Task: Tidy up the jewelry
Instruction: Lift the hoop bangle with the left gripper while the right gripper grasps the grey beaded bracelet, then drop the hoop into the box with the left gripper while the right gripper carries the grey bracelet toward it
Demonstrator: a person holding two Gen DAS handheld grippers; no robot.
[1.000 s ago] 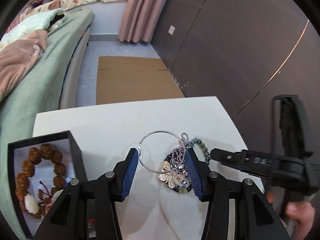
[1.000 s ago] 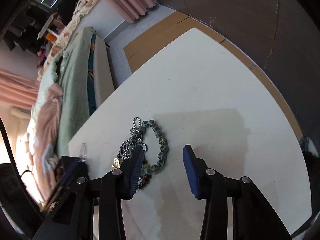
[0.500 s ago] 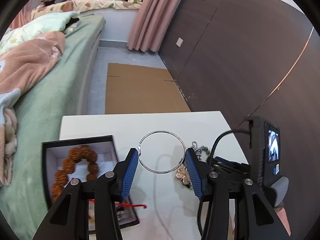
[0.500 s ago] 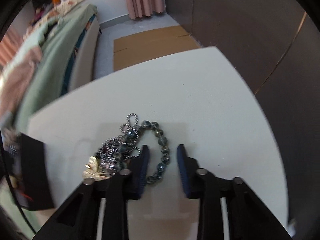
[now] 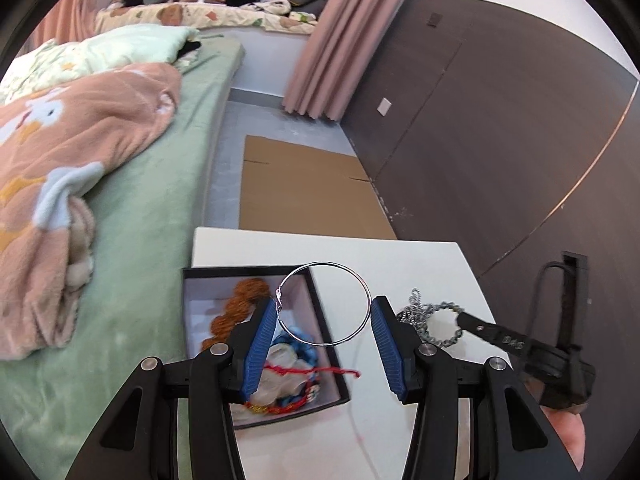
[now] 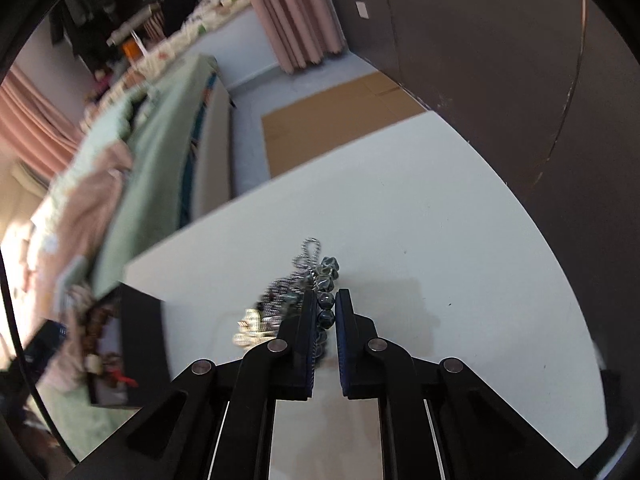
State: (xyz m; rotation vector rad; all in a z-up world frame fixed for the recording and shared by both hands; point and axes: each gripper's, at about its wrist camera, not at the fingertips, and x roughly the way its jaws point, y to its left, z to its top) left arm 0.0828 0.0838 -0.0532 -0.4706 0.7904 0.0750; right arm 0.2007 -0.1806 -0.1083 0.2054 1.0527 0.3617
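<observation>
A white table (image 5: 420, 258) fills the lower middle of the left wrist view, its far edge facing a flat sheet of brown cardboard (image 5: 304, 190) on the grey floor. Along the table's left edge runs a bed with a green cover (image 5: 132, 208), and on it a rumpled peach blanket (image 5: 68, 132) with white duck shapes. Past the cardboard hang dusty pink curtains (image 5: 332, 36) — to their right, a dark brown wall (image 5: 500, 112) bearing a small white switch plate (image 5: 385, 106). Clutter at the bed's far end is too small to identify.
</observation>
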